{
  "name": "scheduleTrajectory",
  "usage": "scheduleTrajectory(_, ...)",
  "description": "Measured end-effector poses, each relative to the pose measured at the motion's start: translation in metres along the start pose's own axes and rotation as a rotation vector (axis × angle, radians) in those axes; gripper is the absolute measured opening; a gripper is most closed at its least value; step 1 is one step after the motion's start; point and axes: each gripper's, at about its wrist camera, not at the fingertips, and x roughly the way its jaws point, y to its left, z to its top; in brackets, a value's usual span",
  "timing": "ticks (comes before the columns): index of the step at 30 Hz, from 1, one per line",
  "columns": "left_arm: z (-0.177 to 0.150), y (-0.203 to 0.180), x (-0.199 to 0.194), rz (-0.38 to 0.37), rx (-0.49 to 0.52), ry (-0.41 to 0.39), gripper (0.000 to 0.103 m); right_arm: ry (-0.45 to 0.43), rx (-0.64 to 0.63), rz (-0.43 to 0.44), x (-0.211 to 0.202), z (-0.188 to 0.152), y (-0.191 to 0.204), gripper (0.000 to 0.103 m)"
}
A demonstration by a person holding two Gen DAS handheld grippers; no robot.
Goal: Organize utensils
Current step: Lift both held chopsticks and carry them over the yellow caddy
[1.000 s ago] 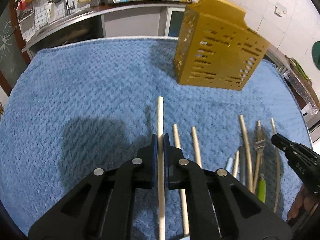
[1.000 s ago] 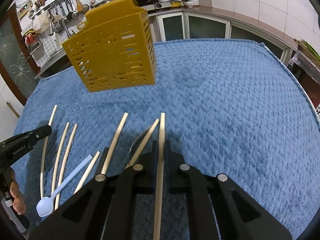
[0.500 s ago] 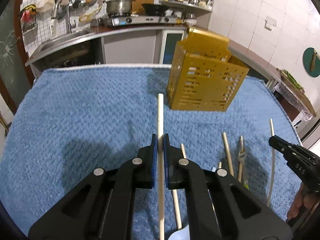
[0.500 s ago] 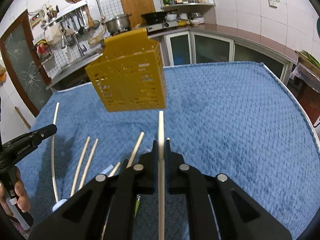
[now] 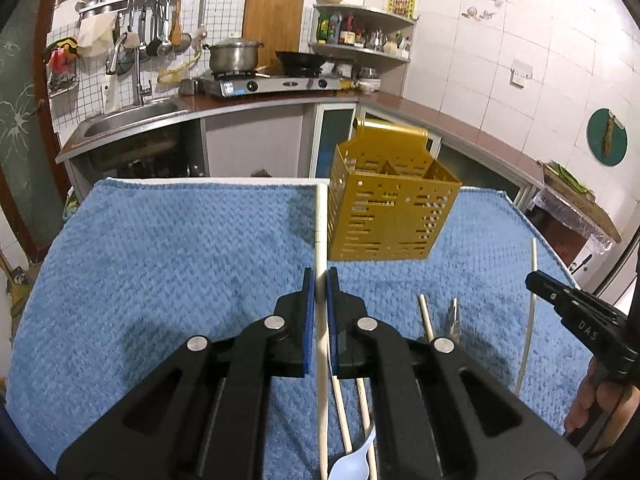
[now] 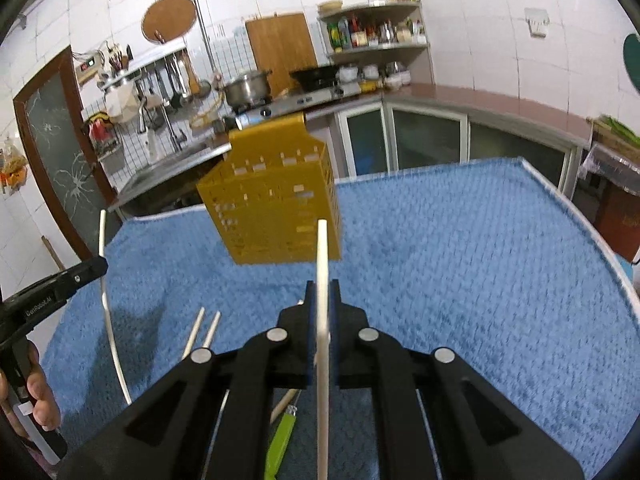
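My left gripper [image 5: 318, 280] is clenched on a pale wooden chopstick [image 5: 320, 224], my right gripper [image 6: 322, 292] on another [image 6: 322, 256] — each stick's long axis running straight ahead toward the yellow perforated plastic utensil holder [image 5: 388, 208], standing upright on the blue woven cloth [image 5: 180, 248] beyond both tips, nearer my left.

A table under a blue knitted-texture towel [image 5: 180, 248] fills both views, its pale edge showing at the far side. The yellow slotted caddy [image 5: 388, 216] stands on the cloth toward twelve o'clock, upright. Down at five o'clock in the left wrist view, loose wooden chopsticks [image 5: 426, 318] lie side by side, a pale blue plastic spoon [image 5: 352, 466] beside them. In the right wrist view, a green-handled utensil [image 6: 282, 438] lies at six o'clock.
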Motion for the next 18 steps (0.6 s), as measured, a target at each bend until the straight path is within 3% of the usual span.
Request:
scheduleTrajectory(11, 0.02, -0.002, -0.017, -0.023, -0.01, -0.076, 0.004, -0.109, 0.002, 0.006, -0.027, 0.026, 0.004, 0.006)
scheduleTrajectory(18, 0.048, -0.021, -0.021, -0.04, 0.021, -0.144, 0.004, -0.186, -0.011, 0.018, -0.043, 0.06, 0.011, 0.006)
